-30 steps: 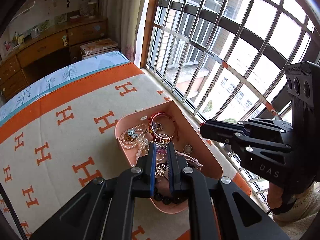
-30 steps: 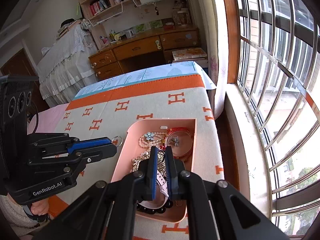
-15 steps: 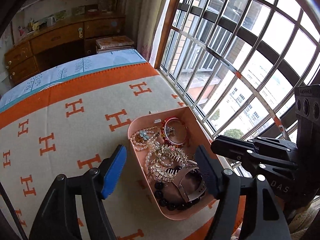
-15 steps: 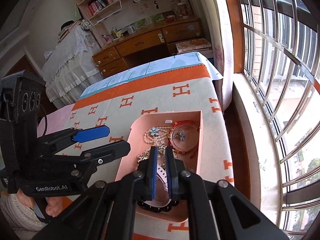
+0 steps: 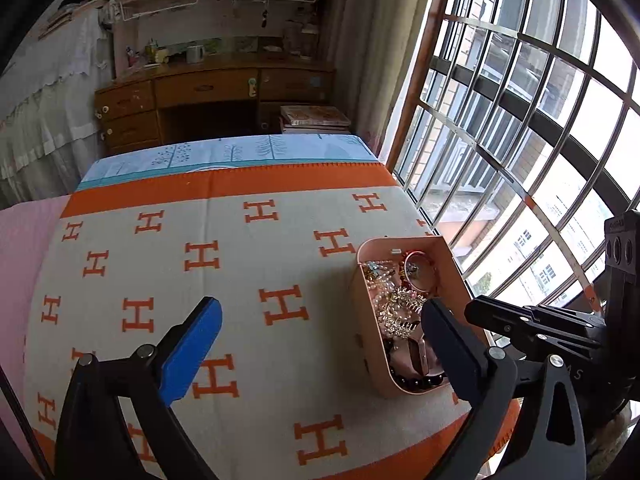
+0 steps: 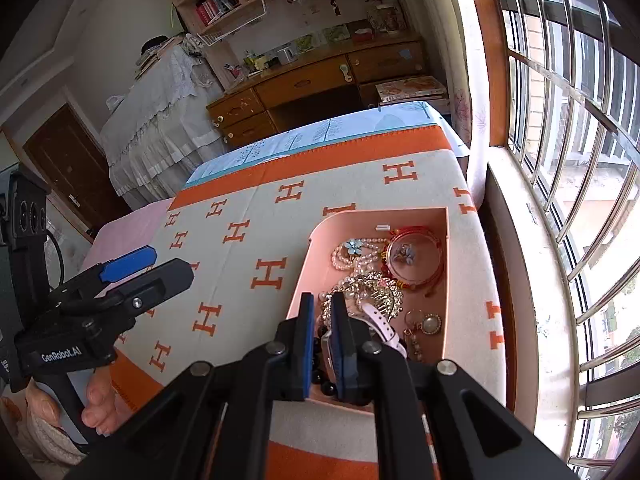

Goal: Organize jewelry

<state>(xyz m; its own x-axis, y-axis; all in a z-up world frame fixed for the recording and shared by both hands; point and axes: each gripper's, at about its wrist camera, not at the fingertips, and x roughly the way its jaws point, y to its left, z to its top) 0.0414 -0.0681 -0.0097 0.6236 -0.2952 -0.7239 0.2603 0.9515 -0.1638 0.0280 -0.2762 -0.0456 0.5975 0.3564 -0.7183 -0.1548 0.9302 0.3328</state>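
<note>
we've got the pink tray point(image 6: 446, 240) of tangled jewelry point(image 6: 372, 280) by the window edge. our right gripper point(image 6: 322, 320), jaws nearly closed and empty, hangs right over its near end; our left gripper point(image 5: 320, 328), spread wide, sits leftward.

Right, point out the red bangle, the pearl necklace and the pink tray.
red bangle point(image 6: 439, 268): right wrist view, on its right rim.
pearl necklace point(image 6: 343, 258): right wrist view, on the beads below the blue flower.
pink tray point(image 6: 380, 216): right wrist view, on its far wall.
</note>
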